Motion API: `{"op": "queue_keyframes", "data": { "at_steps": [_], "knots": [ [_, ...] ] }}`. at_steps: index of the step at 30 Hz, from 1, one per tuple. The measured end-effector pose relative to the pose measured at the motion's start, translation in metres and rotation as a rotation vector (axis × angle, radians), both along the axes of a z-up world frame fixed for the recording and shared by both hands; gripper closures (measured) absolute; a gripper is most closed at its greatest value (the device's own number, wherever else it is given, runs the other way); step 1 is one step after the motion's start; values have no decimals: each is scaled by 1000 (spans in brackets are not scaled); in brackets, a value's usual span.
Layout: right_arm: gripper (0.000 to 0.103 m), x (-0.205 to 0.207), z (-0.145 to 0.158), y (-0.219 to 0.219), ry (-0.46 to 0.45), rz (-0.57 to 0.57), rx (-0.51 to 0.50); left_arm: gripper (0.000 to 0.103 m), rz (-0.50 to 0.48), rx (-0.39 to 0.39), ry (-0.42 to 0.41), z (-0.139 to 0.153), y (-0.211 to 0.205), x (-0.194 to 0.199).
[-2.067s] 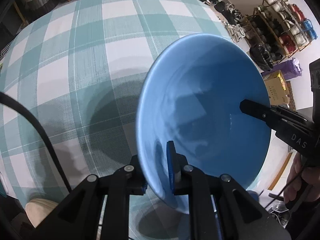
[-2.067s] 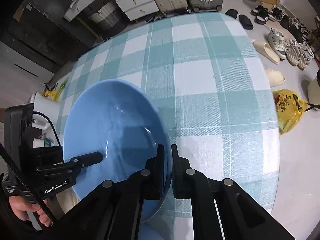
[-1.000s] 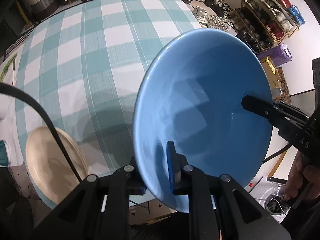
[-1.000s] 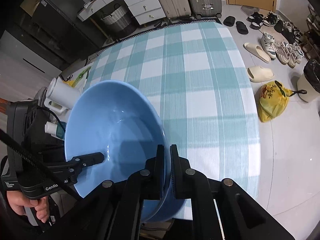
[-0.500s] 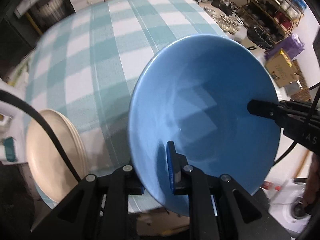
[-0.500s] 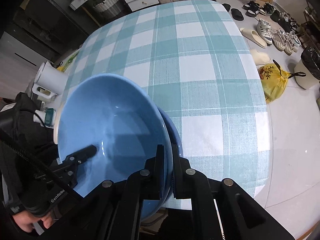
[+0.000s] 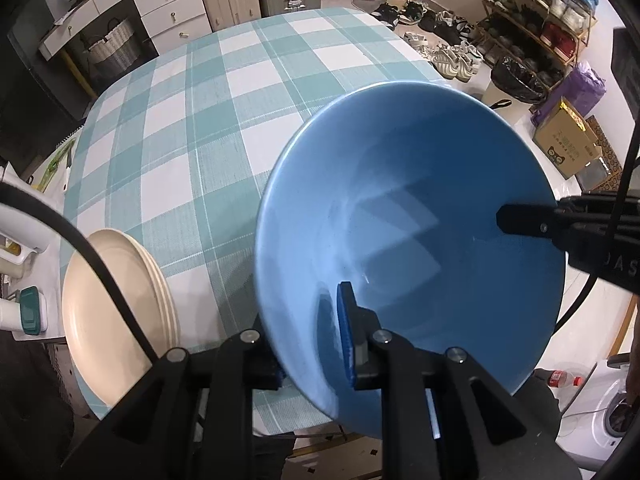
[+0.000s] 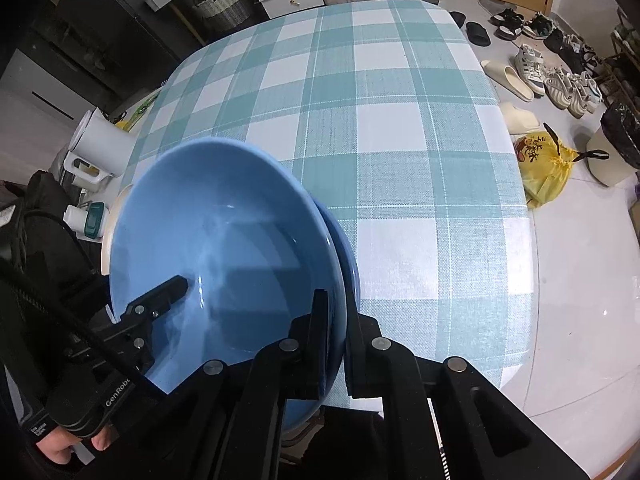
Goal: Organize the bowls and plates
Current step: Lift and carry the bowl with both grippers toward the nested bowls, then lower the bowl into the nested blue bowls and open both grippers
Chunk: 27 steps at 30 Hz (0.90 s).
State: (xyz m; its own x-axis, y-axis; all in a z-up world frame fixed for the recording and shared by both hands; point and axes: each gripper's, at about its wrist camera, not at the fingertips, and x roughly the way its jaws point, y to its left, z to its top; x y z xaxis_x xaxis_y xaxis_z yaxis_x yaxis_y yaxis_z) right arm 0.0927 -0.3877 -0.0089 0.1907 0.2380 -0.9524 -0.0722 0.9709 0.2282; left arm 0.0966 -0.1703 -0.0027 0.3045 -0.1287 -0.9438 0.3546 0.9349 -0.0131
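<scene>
Left wrist view: the left claw (image 7: 312, 356) is straddling the near rim of a blue bowl (image 7: 400, 220), one finger inside, the other hidden beneath the wall. Its jaws have just been easing apart with the rim between them; whether the pads are pressing, I cannot tell. The bowl is glossy, plain and deep, tilting its mouth toward the camera and filling the space ahead and right of the claw. Across the bowl, the right claw (image 7: 520, 224) is reaching in over the far rim. Left of the claw a stack of cream plates (image 7: 112, 304) is resting at the edge of the checked tablecloth (image 7: 200, 140) — a black cable is crossing in front of it. A shoe rack (image 7: 540, 8) and cardboard box (image 7: 568, 144) are standing far off on the right.

Right wrist view: the right claw is pinching the bowl's rim tight. The bowl is lying left of and ahead of it, nesting in a second blue bowl (image 8: 350, 264) whose rim is peeking out just ahead. A hand (image 8: 68, 448) is gripping the left tool. A yellow bag (image 8: 540, 172) is sitting on the floor far right.
</scene>
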Motion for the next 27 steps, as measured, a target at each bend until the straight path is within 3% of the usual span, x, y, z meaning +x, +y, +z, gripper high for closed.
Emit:
{"op": "queue_keyframes", "data": {
  "at_steps": [11,16,21,27],
  "knots": [
    [97,-7,8,1,10,4,-38,85,-16,28,-34,-2,-4,-14],
    [97,-8,7,1,-12,-3,-64,79,-21,154,-157,1,-9,-26],
    [97,-10,6,5,-24,10,-74,78,-17,112,-141,-4,-2,-24],
    [97,-11,6,5,-21,10,-63,78,-32,120,-156,-4,-4,-30]
  ]
}}
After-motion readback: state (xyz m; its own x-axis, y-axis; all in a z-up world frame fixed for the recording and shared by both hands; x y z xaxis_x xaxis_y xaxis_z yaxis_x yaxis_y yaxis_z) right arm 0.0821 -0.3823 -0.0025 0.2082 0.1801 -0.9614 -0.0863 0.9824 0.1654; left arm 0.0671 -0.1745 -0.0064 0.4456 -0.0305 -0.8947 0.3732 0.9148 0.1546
